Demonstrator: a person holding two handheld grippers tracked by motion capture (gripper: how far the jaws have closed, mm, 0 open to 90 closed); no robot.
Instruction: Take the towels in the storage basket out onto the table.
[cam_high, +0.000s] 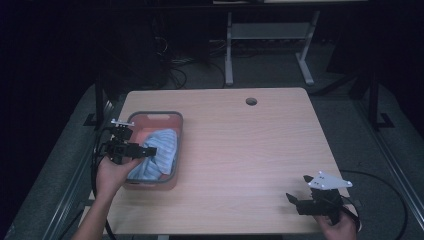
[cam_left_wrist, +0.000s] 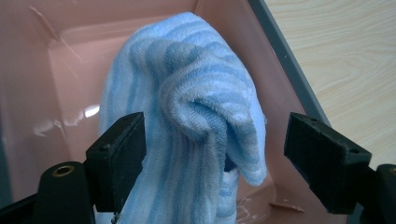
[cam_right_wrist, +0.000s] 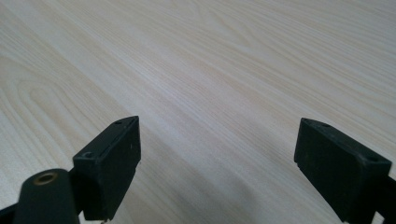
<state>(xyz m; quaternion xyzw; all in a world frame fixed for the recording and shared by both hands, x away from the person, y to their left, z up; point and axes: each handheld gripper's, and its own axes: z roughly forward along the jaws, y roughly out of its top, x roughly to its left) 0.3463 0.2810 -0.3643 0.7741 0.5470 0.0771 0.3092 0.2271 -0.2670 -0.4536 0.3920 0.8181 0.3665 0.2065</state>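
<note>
Nearest to me, at the front right corner of the table (cam_high: 240, 150), I am holding my right gripper (cam_high: 296, 190) just above the bare wood, its grey three-cornered plate facing up. In the right gripper view its jaws are standing wide apart around nothing, and pale wood grain is running beneath and beyond them.

Farther in, on the left side of the table, my left hand (cam_high: 114, 172) is holding the left gripper (cam_high: 150, 150) over the near-left part of the pink basin (cam_high: 155, 116), pointing it toward the table's middle. In the left gripper view its jaws are likewise standing apart, one on each side of a bunched fold of the blue striped towel (cam_left_wrist: 187, 116). The jaw at the left of that view is lying close against the cloth; whether it is touching I cannot tell. The jaw at the right is standing clear of the fold, with the basin's inner wall showing in the gap.

The towel is lying inside the basin, heaped and crumpled, with light and darker blue stripes running along its folds. In the high view it is covering most of the basin's floor, reaching toward the right wall.

Beyond the basin, near the far edge, a round hole (cam_high: 251, 101) is showing in the tabletop.
</note>
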